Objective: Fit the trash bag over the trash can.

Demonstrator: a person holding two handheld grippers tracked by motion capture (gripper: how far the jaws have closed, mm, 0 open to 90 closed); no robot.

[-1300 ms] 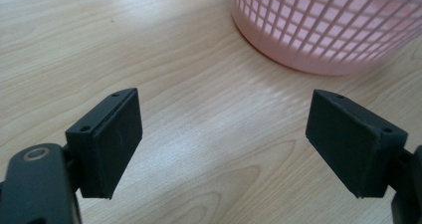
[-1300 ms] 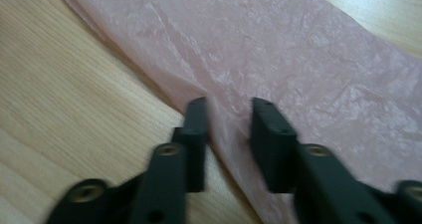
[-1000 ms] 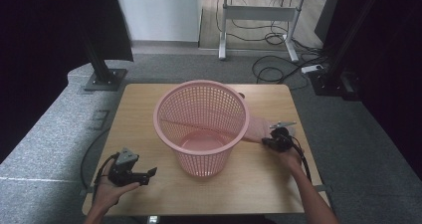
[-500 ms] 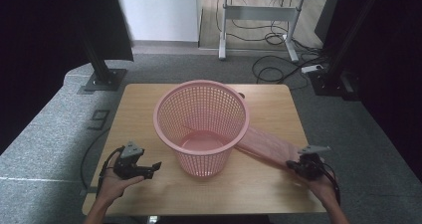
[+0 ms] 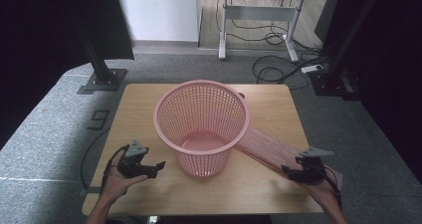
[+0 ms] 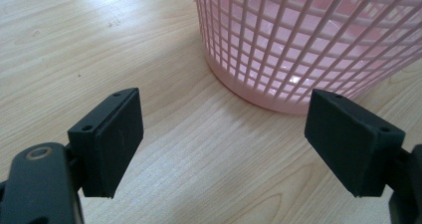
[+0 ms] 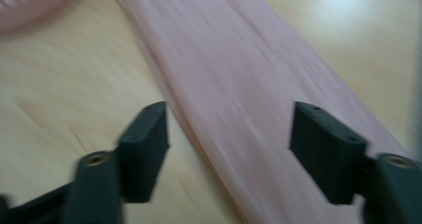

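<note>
A pink mesh basket (image 5: 201, 124) stands upright in the middle of the wooden table (image 5: 144, 104). From its right foot a long pink cloth (image 5: 266, 149) stretches flat toward the front right corner. My right gripper (image 5: 288, 171) hovers over the cloth's near end. Its jaws have just been opening; in the right gripper view the right gripper (image 7: 229, 144) is wide open and the blurred cloth (image 7: 239, 59) lies below and between the pads, untouched. My left gripper (image 5: 158, 167) rests open at the front left, and in its view the left gripper (image 6: 224, 139) points at the basket (image 6: 298, 35) base.
The table's front right corner (image 5: 318, 204) lies just behind my right hand. Grey carpet surrounds the table. A black stand base (image 5: 102, 79) sits beyond the back left corner, and cables and a desk frame (image 5: 259, 15) lie farther back.
My right gripper moved from beside the basket to the front right, drawing the pink cloth out into a long strip, then opened off it. The left hand stayed put.
</note>
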